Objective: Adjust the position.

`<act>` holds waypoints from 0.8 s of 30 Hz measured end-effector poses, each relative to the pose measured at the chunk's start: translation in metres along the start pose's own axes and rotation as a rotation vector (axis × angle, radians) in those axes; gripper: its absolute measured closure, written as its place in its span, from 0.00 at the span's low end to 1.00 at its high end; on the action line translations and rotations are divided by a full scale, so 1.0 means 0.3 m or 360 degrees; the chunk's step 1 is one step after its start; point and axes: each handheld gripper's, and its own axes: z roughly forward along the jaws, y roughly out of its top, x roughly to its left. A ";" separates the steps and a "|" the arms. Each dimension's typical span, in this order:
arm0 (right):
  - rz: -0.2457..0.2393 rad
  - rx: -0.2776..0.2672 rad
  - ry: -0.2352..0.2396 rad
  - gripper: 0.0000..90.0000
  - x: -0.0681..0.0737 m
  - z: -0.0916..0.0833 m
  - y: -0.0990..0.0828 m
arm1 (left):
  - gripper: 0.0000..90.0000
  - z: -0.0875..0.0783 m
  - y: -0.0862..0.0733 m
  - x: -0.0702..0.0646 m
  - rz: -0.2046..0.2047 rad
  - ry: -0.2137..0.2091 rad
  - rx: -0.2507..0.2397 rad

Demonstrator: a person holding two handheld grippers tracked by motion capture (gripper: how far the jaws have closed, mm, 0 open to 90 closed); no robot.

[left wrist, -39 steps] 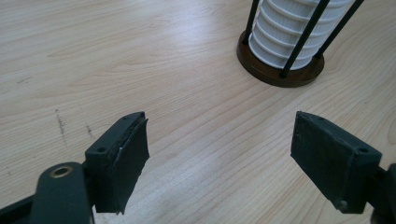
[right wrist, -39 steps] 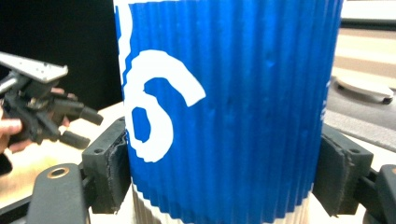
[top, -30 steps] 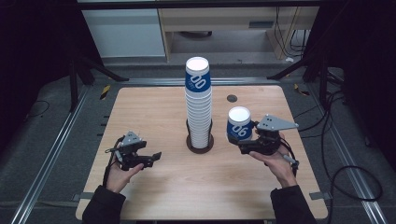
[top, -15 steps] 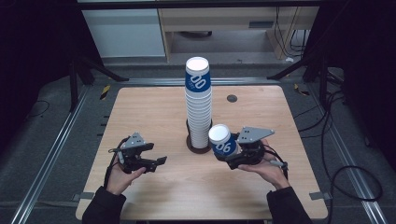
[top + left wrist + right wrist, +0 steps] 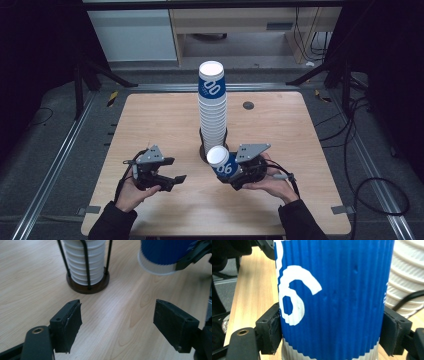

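**Blue paper cup gripped just in front of the stack**

The work happens on a pale wooden table with rounded corners, its grain running lengthwise and its top mostly bare. A small dark round disc is set in the wood toward the far right. The table stands on a grey floor between metal rails; dark tripod legs and loose black cables lie at the sides, and pale cabinets close off the back of a dim room.

Near the table's middle rises a tall stack of paper cups, white-ribbed below with a blue printed cup on top. It sits in a black wire holder on a dark round base.

The right gripper is clamped on a single blue ribbed paper cup with white print. Both pads press its sides in the right gripper view. The cup is tilted, its white end up and toward the left, clear of the table, just in front of the stack's base and close beside it.

The left gripper is held low over the near-left part of the table, well apart from the holder. Its jaws have just been closing and stand partly apart with only bare wood between them. The held cup's white rim shows ahead of it in the left gripper view.
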 end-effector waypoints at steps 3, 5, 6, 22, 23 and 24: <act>-0.0017 0.0027 0.0035 0.22 0.008 0.021 0.000 | 0.24 0.001 0.010 -0.014 0.0023 -0.0036 0.0003; -0.0019 0.0032 0.0044 0.22 0.009 0.026 0.000 | 0.24 0.002 0.014 -0.017 0.0032 -0.0045 0.0003; -0.0029 0.0045 0.0070 0.22 0.015 0.039 0.001 | 0.24 0.006 0.022 -0.025 0.0045 -0.0065 0.0005; -0.0096 0.0108 0.0192 0.22 0.049 0.122 0.000 | 0.21 0.044 0.070 -0.071 0.0126 -0.0199 0.0043; -0.0096 0.0108 0.0192 0.22 0.049 0.122 0.000 | 0.21 0.044 0.070 -0.071 0.0126 -0.0199 0.0043; -0.0100 0.0111 0.0204 0.22 0.053 0.131 0.001 | 0.20 0.051 0.072 -0.078 0.0135 -0.0207 0.0052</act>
